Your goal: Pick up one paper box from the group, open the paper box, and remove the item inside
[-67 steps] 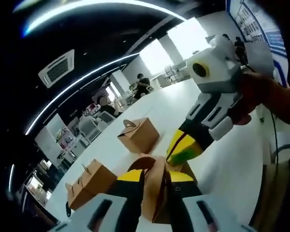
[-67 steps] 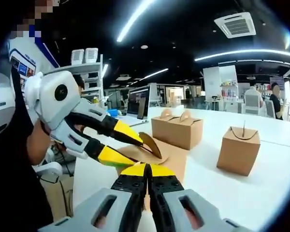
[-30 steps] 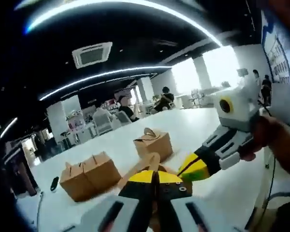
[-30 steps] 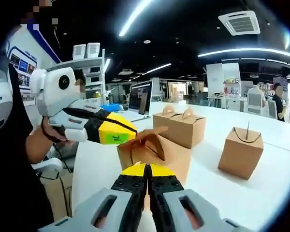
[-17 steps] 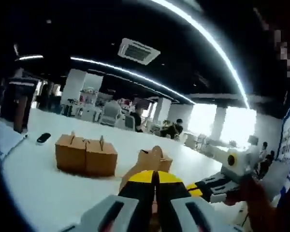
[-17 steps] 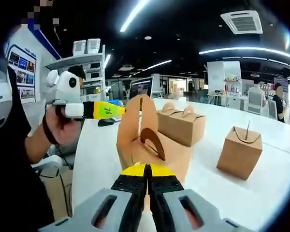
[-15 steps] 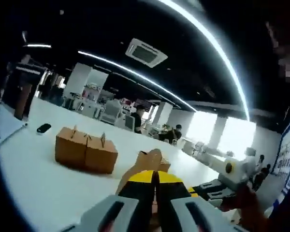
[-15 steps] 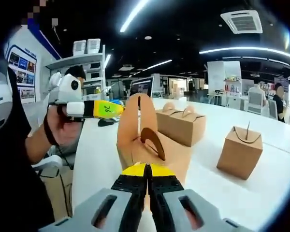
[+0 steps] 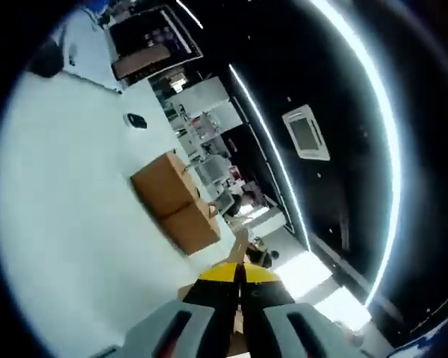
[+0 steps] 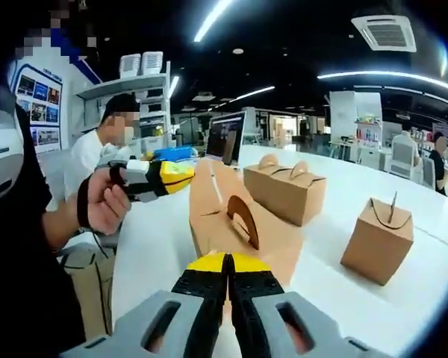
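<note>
While the right tool (image 10: 225, 261) sits with its jaws together on the near edge of the open box (image 10: 243, 246), that box stands on the white surface (image 10: 153, 246) just ahead of it, its tall flap (image 10: 209, 205) raised upright with a curved handle cutout showing. In the right gripper view the left tool (image 10: 181, 174) comes in from the left, held in a hand (image 10: 108, 206), its yellow jaws pinching the flap's upper edge. In the left gripper view the left tool (image 9: 239, 270) has its jaws pressed together on a thin strip of cardboard. 2 joined boxes (image 10: 286, 188) stand farther back, and 1 small box (image 10: 378, 240) stands apart to the right. The joined pair (image 9: 175, 201) also appears in the left gripper view, near a dark mouse (image 9: 135, 120).
</note>
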`<act>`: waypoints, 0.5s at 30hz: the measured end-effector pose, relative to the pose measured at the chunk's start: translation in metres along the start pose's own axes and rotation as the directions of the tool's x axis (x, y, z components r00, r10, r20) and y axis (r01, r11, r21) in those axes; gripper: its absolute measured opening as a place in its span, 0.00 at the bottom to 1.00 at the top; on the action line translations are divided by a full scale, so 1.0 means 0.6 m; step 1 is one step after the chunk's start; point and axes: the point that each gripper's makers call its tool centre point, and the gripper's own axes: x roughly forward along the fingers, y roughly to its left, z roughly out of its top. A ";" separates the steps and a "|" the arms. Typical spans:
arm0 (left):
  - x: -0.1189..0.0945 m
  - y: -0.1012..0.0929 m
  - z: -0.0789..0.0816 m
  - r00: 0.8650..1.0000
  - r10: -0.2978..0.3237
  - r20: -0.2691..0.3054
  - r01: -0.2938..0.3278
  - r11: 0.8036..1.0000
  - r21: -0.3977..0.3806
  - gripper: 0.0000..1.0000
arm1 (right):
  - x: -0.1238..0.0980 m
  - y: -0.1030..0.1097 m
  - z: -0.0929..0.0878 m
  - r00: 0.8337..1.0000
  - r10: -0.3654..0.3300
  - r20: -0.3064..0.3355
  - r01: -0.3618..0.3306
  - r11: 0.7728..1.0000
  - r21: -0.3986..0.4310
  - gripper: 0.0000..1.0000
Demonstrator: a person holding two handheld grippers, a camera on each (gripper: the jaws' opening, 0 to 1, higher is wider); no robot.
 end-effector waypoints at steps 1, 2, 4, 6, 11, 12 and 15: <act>-0.001 0.004 0.000 1.000 0.005 0.001 -0.005 1.000 -0.015 0.03 | 0.000 0.000 0.000 1.000 0.002 -0.002 -0.002 1.000 0.001 0.02; -0.002 0.009 0.001 1.000 0.009 0.002 -0.009 0.999 -0.031 0.03 | 0.000 0.000 0.000 1.000 0.004 -0.004 -0.004 1.000 0.002 0.02; -0.003 0.016 0.000 1.000 0.021 0.004 -0.020 0.998 -0.060 0.03 | 0.000 0.000 0.000 1.000 0.007 -0.008 -0.007 1.000 0.004 0.02; -0.008 0.037 0.002 0.998 0.053 0.032 -0.049 0.992 -0.118 0.03 | 0.000 0.000 -0.001 1.000 0.009 -0.012 -0.009 1.000 0.003 0.02; -0.009 0.070 -0.014 0.997 0.078 0.014 -0.073 0.972 -0.225 0.03 | 0.001 -0.001 -0.001 1.000 0.019 -0.022 -0.019 1.000 -0.001 0.02; -0.007 0.076 -0.015 0.996 0.084 0.008 -0.080 0.969 -0.235 0.03 | 0.001 -0.001 -0.001 1.000 0.019 -0.024 -0.019 1.000 -0.002 0.03; -0.008 0.090 -0.027 0.995 0.099 -0.010 -0.098 0.958 -0.270 0.03 | 0.001 -0.002 -0.001 0.999 0.020 -0.030 -0.020 1.000 -0.001 0.03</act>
